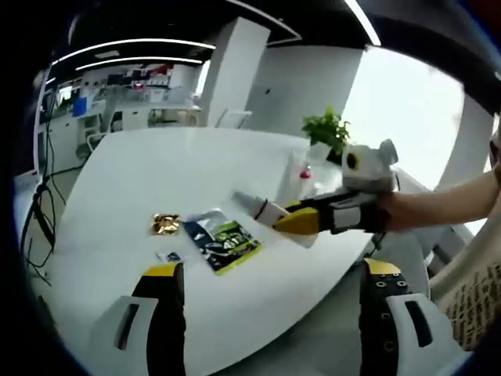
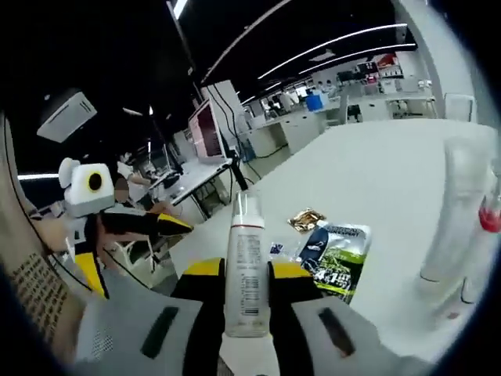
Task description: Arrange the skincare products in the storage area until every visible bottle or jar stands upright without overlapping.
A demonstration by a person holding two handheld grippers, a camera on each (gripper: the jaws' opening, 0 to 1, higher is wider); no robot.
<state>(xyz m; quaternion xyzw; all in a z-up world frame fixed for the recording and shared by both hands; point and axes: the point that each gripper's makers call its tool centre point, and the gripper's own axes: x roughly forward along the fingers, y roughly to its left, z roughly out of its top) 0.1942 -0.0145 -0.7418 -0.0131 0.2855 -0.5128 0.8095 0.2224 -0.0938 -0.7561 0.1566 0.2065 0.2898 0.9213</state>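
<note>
A white bottle (image 2: 246, 262) with a clear cap stands upright between the yellow-tipped jaws of my right gripper (image 2: 249, 274), which is shut on it and holds it above the near edge of the white table (image 2: 376, 168). From the left gripper view, the right gripper (image 1: 280, 216) reaches in from the right, carrying the white bottle (image 1: 252, 205) tilted over the table (image 1: 156, 172). My left gripper (image 1: 270, 301) is wide open with nothing in it, back from the table edge. Two tall clear bottles (image 2: 462, 211) stand at the right, seen also as clear bottles (image 1: 301, 174) near the far rim.
A green and black sachet (image 1: 225, 243), a gold packet (image 1: 165, 224) and a small blue sachet (image 1: 168, 256) lie on the table. A potted plant (image 1: 329, 129) stands behind the clear bottles. Desks and chairs fill the room beyond. The left gripper (image 2: 129, 247) shows at the left.
</note>
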